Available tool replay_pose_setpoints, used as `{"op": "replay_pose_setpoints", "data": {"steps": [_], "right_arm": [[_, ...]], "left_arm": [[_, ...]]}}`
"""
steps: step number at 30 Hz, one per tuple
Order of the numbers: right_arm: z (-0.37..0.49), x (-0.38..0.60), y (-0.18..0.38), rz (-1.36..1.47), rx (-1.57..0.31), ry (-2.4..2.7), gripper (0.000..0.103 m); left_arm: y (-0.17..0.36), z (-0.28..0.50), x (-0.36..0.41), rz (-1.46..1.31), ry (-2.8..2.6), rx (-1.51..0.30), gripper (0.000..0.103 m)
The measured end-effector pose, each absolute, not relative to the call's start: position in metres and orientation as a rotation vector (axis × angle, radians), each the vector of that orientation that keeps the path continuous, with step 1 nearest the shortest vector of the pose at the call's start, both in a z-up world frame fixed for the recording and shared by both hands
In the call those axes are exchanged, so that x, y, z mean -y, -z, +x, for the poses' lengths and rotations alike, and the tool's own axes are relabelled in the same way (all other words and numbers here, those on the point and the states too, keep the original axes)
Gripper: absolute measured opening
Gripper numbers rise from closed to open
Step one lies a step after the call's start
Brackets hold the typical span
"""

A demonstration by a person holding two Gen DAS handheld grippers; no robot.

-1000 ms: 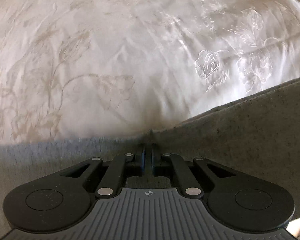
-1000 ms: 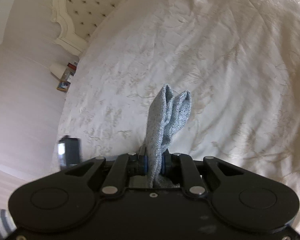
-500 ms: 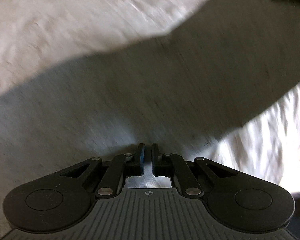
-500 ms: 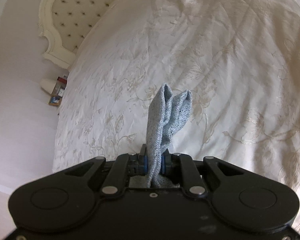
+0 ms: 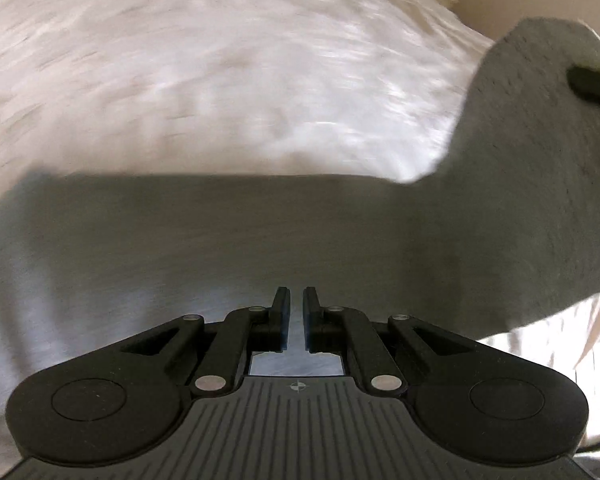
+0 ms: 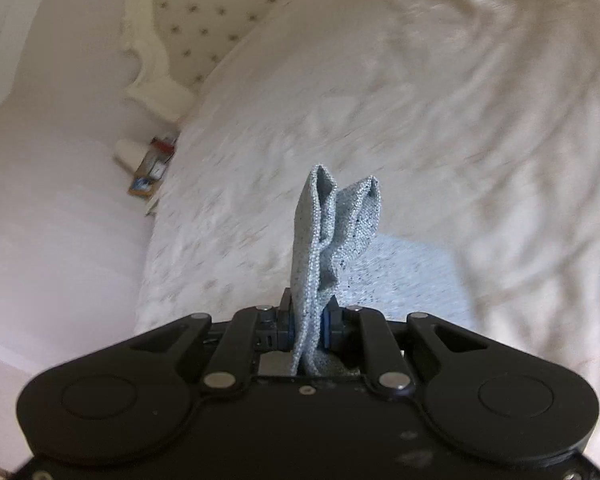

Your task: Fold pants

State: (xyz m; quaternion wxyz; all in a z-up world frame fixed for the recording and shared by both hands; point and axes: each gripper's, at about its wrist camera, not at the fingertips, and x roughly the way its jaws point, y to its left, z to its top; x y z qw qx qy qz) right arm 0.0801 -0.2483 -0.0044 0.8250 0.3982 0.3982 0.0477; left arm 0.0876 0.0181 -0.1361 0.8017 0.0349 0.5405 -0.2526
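The grey pants (image 5: 300, 232) hang in the air above the bed. In the left wrist view they stretch sideways like a wide band, from the left edge across to the right. At the far right the cloth turns upward, and a dark bit of the other gripper shows there at the edge. So the long way of the pants runs from one gripper to the other, side to side.

In the right wrist view a folded corner of the pants (image 6: 332, 232) sticks straight up out of the gripper, with two layers of cloth showing. More of the grey cloth lies blurry lower down, behind that corner.

The bed (image 5: 204, 80) has a white cover with a pale flower pattern. It looks blurry in both views. The right wrist view also shows a cream headboard (image 6: 188, 28) with little buttons, a pale wall, and a small stand with some things (image 6: 148, 168) beside the bed.

The left gripper (image 5: 296, 312) has its jaws pressed nearly together, with the grey cloth right in front of them and pinched there. The right gripper (image 6: 309, 320) is squeezed tight on the folded corner of the pants.
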Motion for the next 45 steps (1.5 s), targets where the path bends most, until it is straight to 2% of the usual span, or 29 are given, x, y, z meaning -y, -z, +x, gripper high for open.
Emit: {"op": "replay_pose_setpoints", "data": {"steps": [6, 11, 12, 14, 15, 20, 25, 27, 28, 29, 31, 36, 45], "right_arm": [[0.107, 0.143, 0.047, 0.796, -0.921, -0.143, 0.014], [0.117, 0.073, 0.091, 0.637, -1.010, -0.133, 0.016], [0.119, 0.063, 0.099, 0.608, -1.032, -0.128, 0.019], [0.121, 0.049, 0.109, 0.575, -1.064, -0.125, 0.037], [0.121, 0.044, 0.112, 0.564, -1.078, -0.128, 0.042], [0.105, 0.042, 0.095, 0.599, -1.040, -0.141, 0.049], [0.085, 0.078, 0.080, 0.654, -1.007, -0.065, 0.049], [0.076, 0.094, 0.081, 0.660, -1.004, -0.021, 0.045], [0.072, 0.103, 0.083, 0.665, -1.007, -0.006, 0.040], [0.068, 0.110, 0.084, 0.665, -1.013, 0.006, 0.029], [0.063, 0.126, 0.088, 0.645, -1.030, 0.047, 0.020], [0.060, 0.160, 0.097, 0.652, -1.033, 0.128, 0.020], [0.110, 0.187, 0.121, 0.639, -1.065, 0.123, 0.020]], "left_arm": [[0.134, 0.090, -0.104, 0.069, 0.456, -1.177, 0.007], [0.131, 0.093, -0.140, 0.090, 0.442, -1.185, 0.007], [0.132, 0.097, -0.146, 0.088, 0.441, -1.186, 0.007], [0.130, 0.098, -0.154, 0.080, 0.441, -1.189, 0.007], [0.129, 0.099, -0.156, 0.076, 0.444, -1.188, 0.007], [0.118, 0.098, -0.159, 0.045, 0.487, -1.158, 0.007], [0.115, 0.105, -0.134, 0.019, 0.543, -1.123, 0.007], [0.120, 0.106, -0.118, 0.026, 0.562, -1.131, 0.007], [0.123, 0.105, -0.111, 0.034, 0.567, -1.139, 0.007], [0.129, 0.104, -0.103, 0.036, 0.572, -1.156, 0.007], [0.144, 0.103, -0.092, 0.041, 0.586, -1.204, 0.007], [0.182, 0.096, -0.074, 0.138, 0.566, -1.277, 0.007], [0.184, 0.107, -0.070, 0.098, 0.496, -1.316, 0.007]]}}
